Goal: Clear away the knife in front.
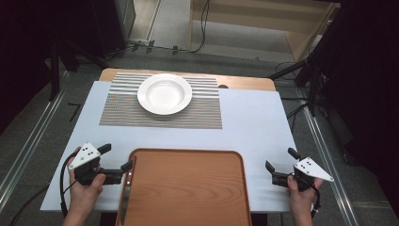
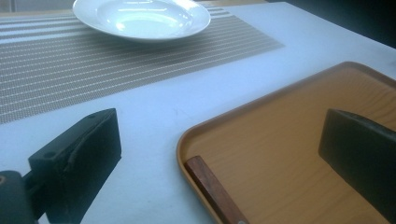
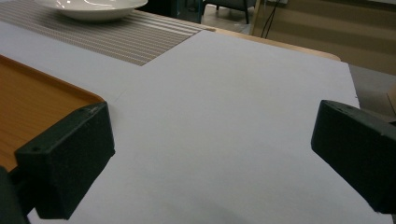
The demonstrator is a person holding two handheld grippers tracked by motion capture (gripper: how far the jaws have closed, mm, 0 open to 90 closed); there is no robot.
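Left gripper (image 1: 113,161): jaws wide apart, holding nothing, lined up on both sides of the knife handle (image 2: 215,190), likely to pick it up.
Knife: lies along the tray's (image 1: 188,188) edge at 9 o'clock.
Right gripper (image 1: 278,165): jaws apart, empty, waiting at 3 o'clock.
Plate (image 1: 164,93): on the striped mat (image 1: 160,115) at 12 o'clock, ready for setting.

A plate (image 1: 164,94) sits on a mat (image 1: 117,113) at the table's (image 1: 263,122) far side. Nearer the person lies a tray (image 1: 188,188), with a knife (image 1: 126,188) lying in it along its left edge.
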